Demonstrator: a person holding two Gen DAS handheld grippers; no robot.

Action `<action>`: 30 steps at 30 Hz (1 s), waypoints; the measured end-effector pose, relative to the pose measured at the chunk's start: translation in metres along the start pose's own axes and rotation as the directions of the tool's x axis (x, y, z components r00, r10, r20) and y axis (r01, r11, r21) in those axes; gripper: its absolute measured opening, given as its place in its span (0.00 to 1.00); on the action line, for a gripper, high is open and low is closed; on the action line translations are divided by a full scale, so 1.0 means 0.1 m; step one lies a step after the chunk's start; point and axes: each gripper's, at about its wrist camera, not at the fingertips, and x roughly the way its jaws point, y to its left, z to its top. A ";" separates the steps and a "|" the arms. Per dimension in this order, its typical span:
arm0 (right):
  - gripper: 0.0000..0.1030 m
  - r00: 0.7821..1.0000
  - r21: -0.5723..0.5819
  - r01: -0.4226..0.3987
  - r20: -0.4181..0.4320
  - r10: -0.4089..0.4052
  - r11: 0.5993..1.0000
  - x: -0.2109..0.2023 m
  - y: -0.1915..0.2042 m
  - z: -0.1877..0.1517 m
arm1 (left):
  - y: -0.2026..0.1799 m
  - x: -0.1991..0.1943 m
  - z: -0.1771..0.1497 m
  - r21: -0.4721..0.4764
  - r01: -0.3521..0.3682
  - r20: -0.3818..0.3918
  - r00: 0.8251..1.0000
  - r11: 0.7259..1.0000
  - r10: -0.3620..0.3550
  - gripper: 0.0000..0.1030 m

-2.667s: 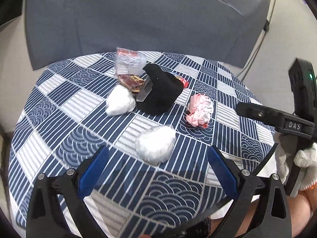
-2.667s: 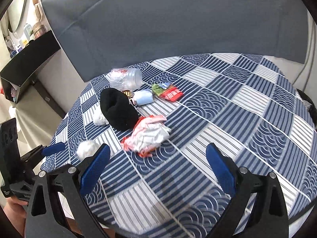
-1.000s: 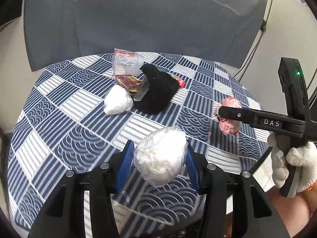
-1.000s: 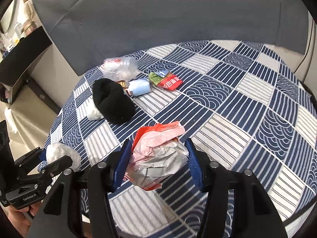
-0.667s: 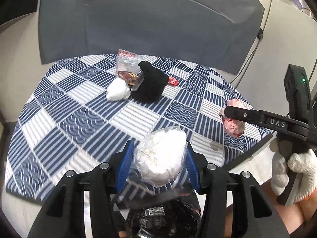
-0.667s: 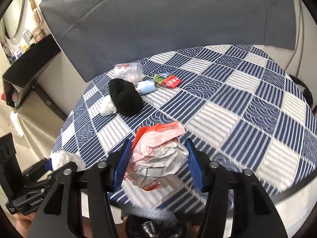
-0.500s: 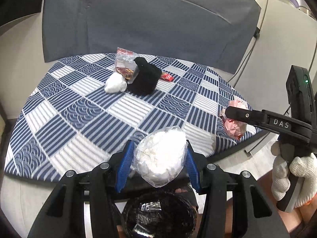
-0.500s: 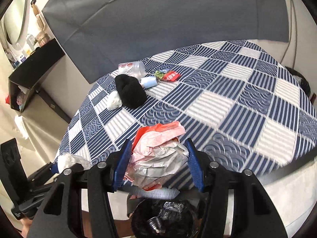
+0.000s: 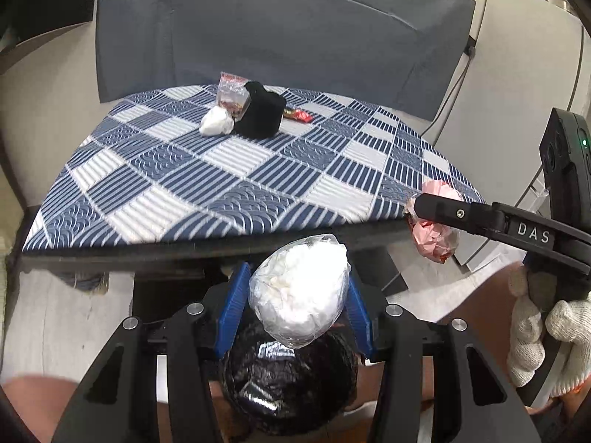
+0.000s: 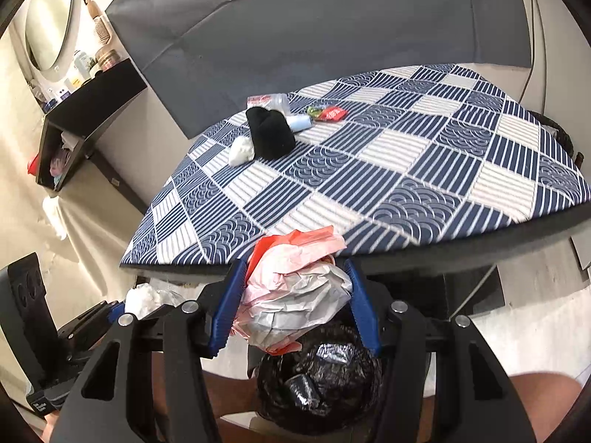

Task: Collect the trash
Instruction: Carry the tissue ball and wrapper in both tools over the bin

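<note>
My left claw [image 9: 295, 304] is clamped on a clear bag of white tissue [image 9: 299, 288]; both blue pads press its sides. The bag hangs off the near edge of the counter [image 9: 229, 181], directly above the bin lined with a black bag [image 9: 288, 380] that stands on the floor between my knees.

My right claw [image 10: 293, 304] is clamped on a crumpled wad of pink, red and white paper [image 10: 291, 295], pads pressing it from both sides. This wad also hangs past the counter edge, above and just behind the same bin [image 10: 321, 380]. In the left wrist view the right claw appears at the right, held in my white-gloved hand [image 9: 543, 336], with the pink wad [image 9: 432, 229] between its fingers.

Items on the far part of the checked blue-and-white cloth, grouped together:
- a black fabric lump [image 10: 269, 133]
- a white tissue ball [image 10: 241, 155], touching the lump's left side
- a clear plastic cup [image 10: 271, 102], behind the lump
- a pale blue roll [image 10: 301, 123], just beside the lump
- a red and green wrapper [image 10: 328, 113], near the roll
</note>
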 end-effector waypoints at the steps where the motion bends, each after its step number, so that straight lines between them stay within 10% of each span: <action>1: 0.54 1.000 0.006 0.003 -0.007 -0.002 1.000 0.00 -0.01 -0.03 | -0.01 -0.02 -0.05 -0.005 -0.001 -0.007 1.000 1.000 0.001 0.47; 30: 0.54 0.957 0.055 0.078 -0.284 -0.059 0.995 0.32 -0.04 -0.67 | -0.04 0.19 -0.56 -0.078 -0.025 -0.254 0.967 0.997 0.004 0.47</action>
